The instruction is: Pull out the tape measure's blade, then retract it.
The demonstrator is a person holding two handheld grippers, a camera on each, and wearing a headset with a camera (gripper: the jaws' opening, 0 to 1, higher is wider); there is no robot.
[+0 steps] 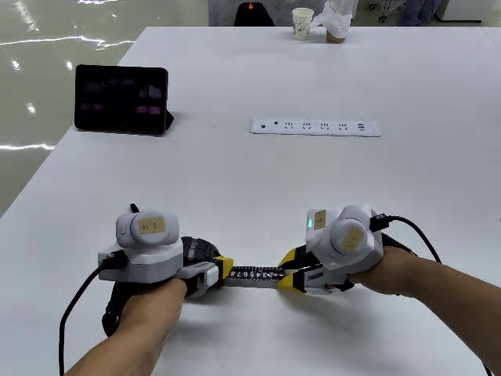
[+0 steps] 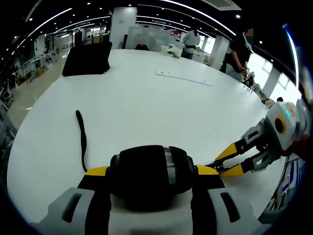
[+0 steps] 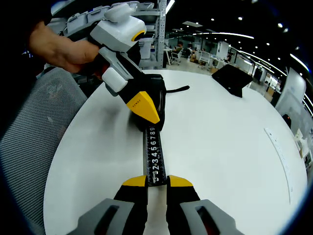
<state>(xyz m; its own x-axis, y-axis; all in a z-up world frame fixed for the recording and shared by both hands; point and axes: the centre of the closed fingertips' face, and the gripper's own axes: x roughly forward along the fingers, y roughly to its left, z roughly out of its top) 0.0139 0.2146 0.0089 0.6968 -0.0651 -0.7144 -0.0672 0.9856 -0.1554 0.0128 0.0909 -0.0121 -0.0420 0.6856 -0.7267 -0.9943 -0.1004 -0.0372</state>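
Glossy white table (image 1: 313,180) — rounded black case (image 2: 146,171), numbered blade (image 3: 154,156)

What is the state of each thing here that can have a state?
Left gripper: shut on the tape measure.
Right gripper: shut on the blade.
Blade: pulled out partway.
Tablet: propped up, screen dim.
Power strip: lying flat, sockets look empty.
Paper cup: upright.

Black rounded plastic tape measure case (image 2: 146,171) sits clamped between the left tongs (image 2: 152,170); its black blade with white numerals (image 3: 154,156) stretches partly out, straight, its end pinched in the right tongs (image 3: 156,182)
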